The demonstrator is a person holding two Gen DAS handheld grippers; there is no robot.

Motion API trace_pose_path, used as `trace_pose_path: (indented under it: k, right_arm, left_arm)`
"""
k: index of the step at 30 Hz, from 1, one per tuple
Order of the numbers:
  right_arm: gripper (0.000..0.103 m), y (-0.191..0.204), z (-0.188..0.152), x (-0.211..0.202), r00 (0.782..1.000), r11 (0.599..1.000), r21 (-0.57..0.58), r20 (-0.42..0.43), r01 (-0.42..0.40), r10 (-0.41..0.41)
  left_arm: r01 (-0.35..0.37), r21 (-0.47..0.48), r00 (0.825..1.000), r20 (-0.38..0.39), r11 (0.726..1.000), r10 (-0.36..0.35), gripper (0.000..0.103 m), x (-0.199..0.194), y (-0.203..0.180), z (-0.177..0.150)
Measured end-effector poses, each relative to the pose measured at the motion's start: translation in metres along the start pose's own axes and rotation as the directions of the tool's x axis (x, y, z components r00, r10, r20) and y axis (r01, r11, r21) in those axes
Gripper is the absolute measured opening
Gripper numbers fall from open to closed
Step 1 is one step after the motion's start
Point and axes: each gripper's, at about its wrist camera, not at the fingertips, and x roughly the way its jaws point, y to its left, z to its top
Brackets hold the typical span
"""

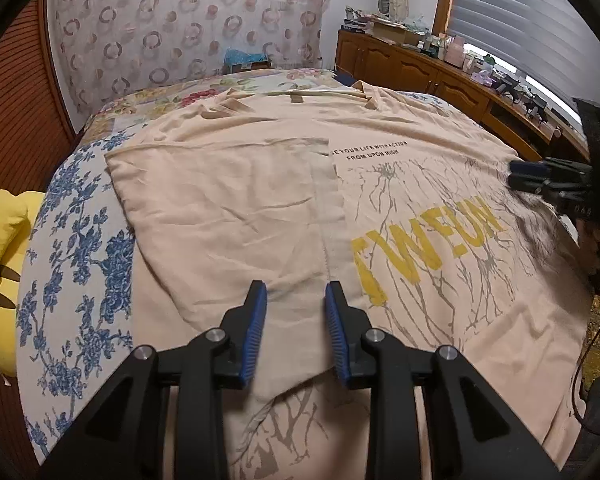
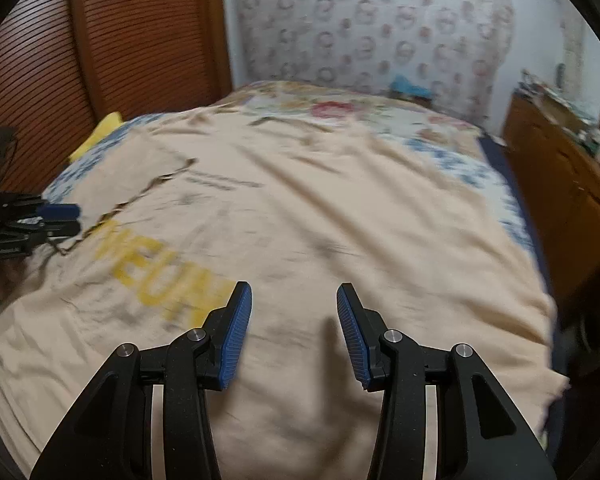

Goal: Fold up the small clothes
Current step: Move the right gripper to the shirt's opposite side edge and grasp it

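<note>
A peach T-shirt (image 1: pixel 420 152) with yellow letters and a grey branch print lies spread on the bed. Its left side is folded over the middle as a plain flap (image 1: pixel 228 208), whose edge runs down toward my left gripper (image 1: pixel 296 286). That gripper hovers just over the flap's near end, jaws apart, pads not pressing the cloth. My right gripper (image 2: pixel 292 288) stands open over the shirt's right half with nothing between its fingers; the right wrist view is blurred. Each gripper shows at the edge of the other view: the right gripper (image 1: pixel 518 176), the left gripper (image 2: pixel 58 216).
A floral bedspread (image 1: pixel 76 264) covers the bed. A yellow plush toy (image 1: pixel 0 236) lies at its left edge by a wooden louvred door (image 2: pixel 60 40). A wooden cabinet (image 1: pixel 412 64) with clutter runs along the right. A patterned curtain (image 1: pixel 180 20) hangs behind.
</note>
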Motion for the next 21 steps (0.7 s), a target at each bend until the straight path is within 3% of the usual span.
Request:
trace_pose_path:
  k: [6, 11, 15, 21]
  right_arm:
    - [0.045, -0.062, -0.017, -0.041, 0.992, 0.988, 0.109, 0.036, 0.112, -0.117]
    - [0.045, -0.108, -0.039, -0.056, 0.98, 0.963, 0.185, 0.006, 0.195, -0.2]
    - [0.045, -0.134, -0.056, -0.06, 0.975, 0.95, 0.222, -0.026, 0.221, -0.22]
    - [0.045, -0.156, -0.073, -0.056, 0.983, 0.941, 0.283, -0.055, 0.183, -0.174]
  left_arm:
    - [0.032, 0.003, 0.999, 0.013, 0.999, -0.032, 0.037, 0.002, 0.0, 0.0]
    - [0.053, 0.017, 0.999, 0.01, 0.998, -0.053, 0.047, 0.002, -0.003, 0.0]
    - [0.04, 0.045, 0.999, 0.004, 0.998, -0.04, 0.053, 0.004, -0.01, 0.0]
    - [0.042, 0.058, 0.999, 0.0, 0.997, -0.042, 0.058, 0.004, -0.012, 0.0]
